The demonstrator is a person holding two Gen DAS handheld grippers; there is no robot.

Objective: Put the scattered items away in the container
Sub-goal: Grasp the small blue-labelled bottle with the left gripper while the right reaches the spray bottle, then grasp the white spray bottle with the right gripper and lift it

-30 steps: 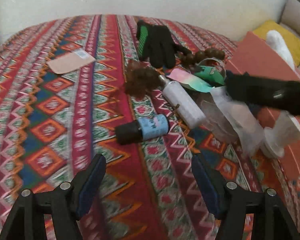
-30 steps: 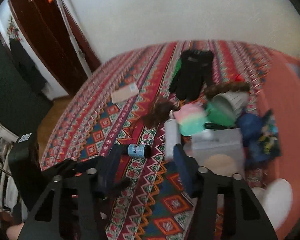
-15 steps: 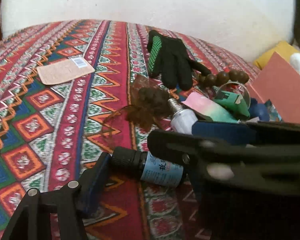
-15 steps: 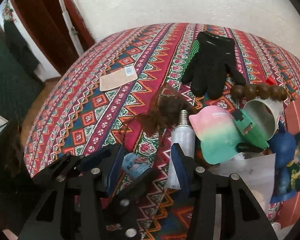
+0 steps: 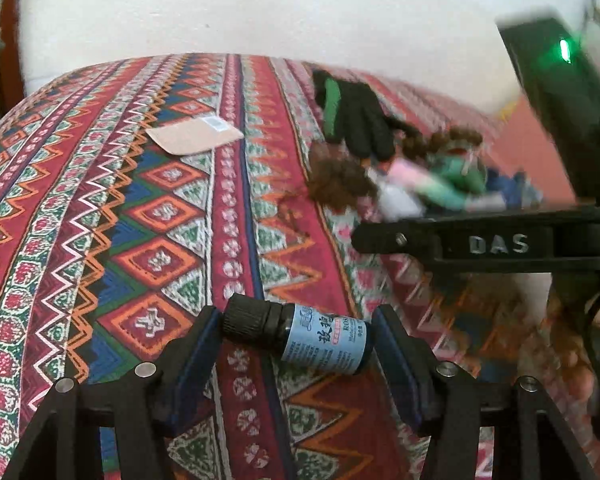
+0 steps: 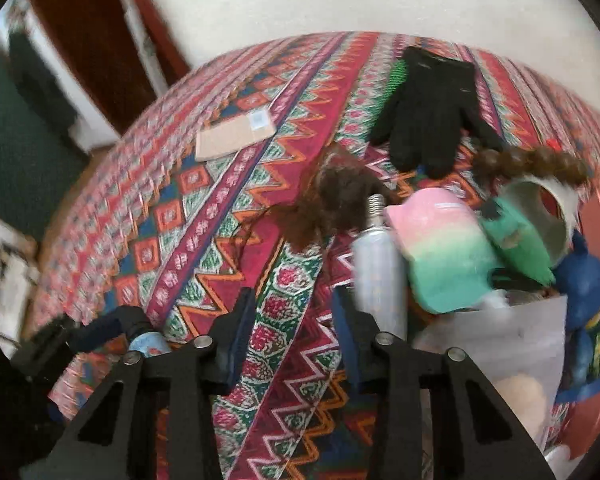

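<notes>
A small dark bottle with a blue label (image 5: 300,336) lies on its side on the patterned cloth (image 5: 140,240). My left gripper (image 5: 296,344) is open and low, one finger at each end of the bottle. My right gripper (image 6: 294,320) is open over bare cloth with nothing between its fingers. A silver bottle (image 6: 380,272) lies just to the right of its right finger. In the left wrist view the right gripper's black body (image 5: 496,244) crosses from the right. The orange box (image 6: 596,224) sits at the far right.
A black glove (image 6: 432,108), brown hairpiece (image 6: 332,200), wooden beads (image 6: 532,160), pink-green cap (image 6: 444,252), white tape roll (image 6: 548,208) and clear bag (image 6: 500,340) crowd the right side. A tan card (image 5: 196,136) lies at the far left. A white wall stands behind.
My left gripper has dropped forward until the small bottle lies between its fingers. The right gripper has moved closer to the silver bottle.
</notes>
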